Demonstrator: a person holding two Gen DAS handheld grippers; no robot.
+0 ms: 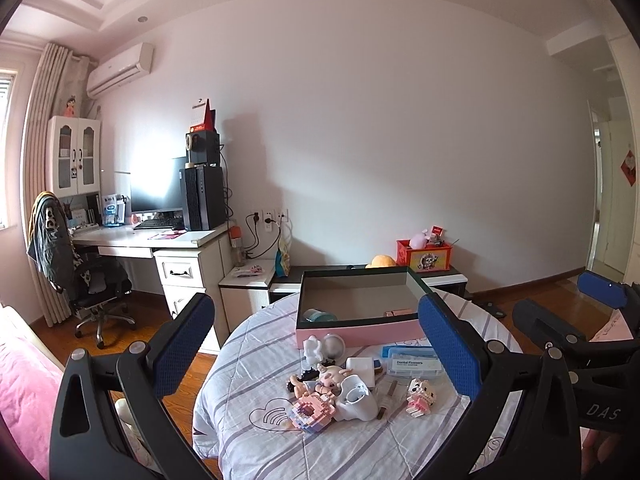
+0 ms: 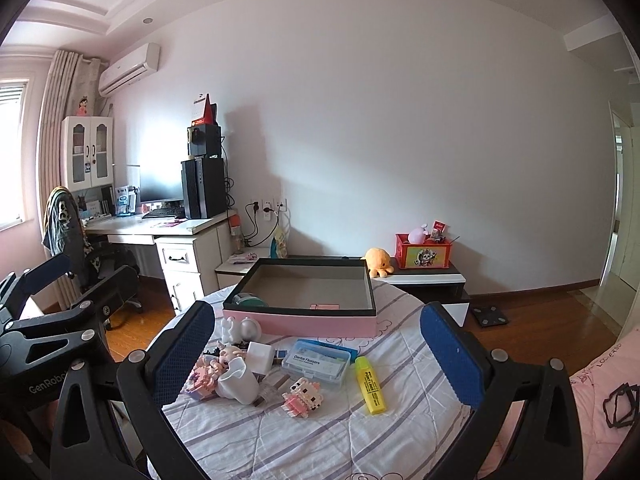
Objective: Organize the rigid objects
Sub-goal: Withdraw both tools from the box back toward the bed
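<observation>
Small rigid objects, among them a yellow highlighter pen [image 2: 371, 385] and a clear floss box [image 2: 316, 364], lie on the cloth-covered bench [image 2: 320, 440] before a pink-walled open box [image 2: 300, 322]. The left gripper [image 1: 316, 352] and right gripper [image 2: 316, 354] both gape wide, empty.

"Dental Flossers": clear box [image 2: 314, 363] | "GenRobot": left claw [image 1: 316, 344]

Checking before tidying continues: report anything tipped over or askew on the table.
The white cup lies tipped on its side among the small toys, mouth toward the camera. Nothing looks spilled. The yellow highlighter lies flat, apart from the pile.
</observation>
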